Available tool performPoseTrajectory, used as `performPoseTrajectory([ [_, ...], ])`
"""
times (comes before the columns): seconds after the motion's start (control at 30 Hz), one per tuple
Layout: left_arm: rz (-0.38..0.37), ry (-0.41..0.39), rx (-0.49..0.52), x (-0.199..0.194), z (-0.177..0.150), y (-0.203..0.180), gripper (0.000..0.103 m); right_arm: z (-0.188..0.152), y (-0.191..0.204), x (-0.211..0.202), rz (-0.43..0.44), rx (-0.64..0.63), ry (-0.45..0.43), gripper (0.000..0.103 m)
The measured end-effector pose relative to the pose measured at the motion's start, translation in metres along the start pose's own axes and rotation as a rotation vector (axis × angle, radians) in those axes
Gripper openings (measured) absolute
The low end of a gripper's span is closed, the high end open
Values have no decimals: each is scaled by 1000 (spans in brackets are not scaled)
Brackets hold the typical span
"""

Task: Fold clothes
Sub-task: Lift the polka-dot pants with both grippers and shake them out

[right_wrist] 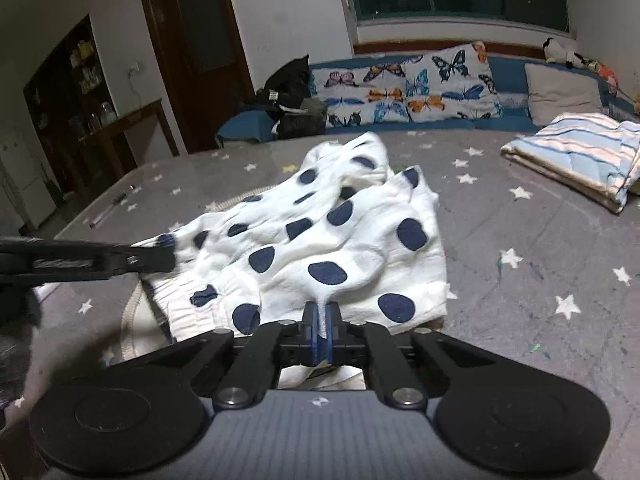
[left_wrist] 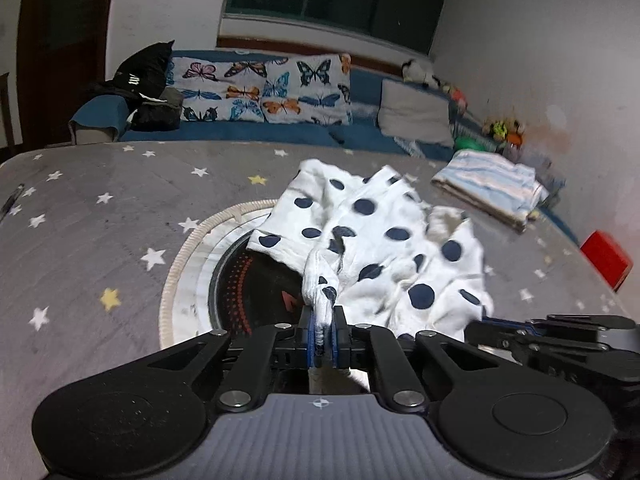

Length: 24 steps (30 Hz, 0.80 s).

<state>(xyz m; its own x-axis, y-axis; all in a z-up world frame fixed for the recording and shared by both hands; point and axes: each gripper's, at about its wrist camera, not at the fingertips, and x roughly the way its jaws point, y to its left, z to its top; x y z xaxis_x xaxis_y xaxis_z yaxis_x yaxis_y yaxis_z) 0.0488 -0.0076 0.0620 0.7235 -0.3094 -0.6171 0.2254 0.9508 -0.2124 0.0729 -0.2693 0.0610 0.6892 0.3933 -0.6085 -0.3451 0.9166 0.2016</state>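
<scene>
A white garment with dark blue polka dots (left_wrist: 372,236) lies crumpled on the grey star-patterned table cover (left_wrist: 100,208). My left gripper (left_wrist: 322,320) is shut on a bunched edge of it, lifting that edge off the table. In the right wrist view the same garment (right_wrist: 320,232) spreads ahead, and my right gripper (right_wrist: 322,316) is shut on a pinched fold at its near edge. The left gripper (right_wrist: 160,258) shows there at the left, clamped on the garment's left edge. The right gripper's body (left_wrist: 560,336) appears low right in the left wrist view.
A folded blue-and-white striped cloth (right_wrist: 580,156) lies at the far right of the table. A round inset with a rope rim (left_wrist: 192,280) sits under the garment. A pen (right_wrist: 114,204) lies far left, a red box (left_wrist: 606,260) at the right edge. A sofa with butterfly cushions (right_wrist: 408,88) stands behind.
</scene>
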Motion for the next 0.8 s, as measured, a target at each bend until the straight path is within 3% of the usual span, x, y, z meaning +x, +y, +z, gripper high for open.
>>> performPoseTrajectory([
  [0.23, -5, -14, -54, -49, -27, 4, 8, -7, 0, -37, -18, -16, -45, 2],
  [0.4, 6, 14, -107, -70, -54, 5, 8, -11, 3, -54, 20, -1, -22, 4],
  [0.5, -1, 37, -128, -76, -69, 0, 8, -16, 15, -58, 64, -21, -1, 12],
  [0.57, -14, 46, -131, -80, -76, -4, 8, -21, 29, -59, 110, -47, 14, 32],
  [0.7, -30, 56, -133, -86, -86, -9, 8, -30, 54, -58, 177, -101, 49, 40],
  [0.77, -30, 58, -133, -88, -89, -10, 8, -36, 60, -59, 174, -123, 62, 53],
  [0.8, -30, 59, -133, -89, -90, -10, 8, -39, 63, -59, 173, -134, 68, 55],
])
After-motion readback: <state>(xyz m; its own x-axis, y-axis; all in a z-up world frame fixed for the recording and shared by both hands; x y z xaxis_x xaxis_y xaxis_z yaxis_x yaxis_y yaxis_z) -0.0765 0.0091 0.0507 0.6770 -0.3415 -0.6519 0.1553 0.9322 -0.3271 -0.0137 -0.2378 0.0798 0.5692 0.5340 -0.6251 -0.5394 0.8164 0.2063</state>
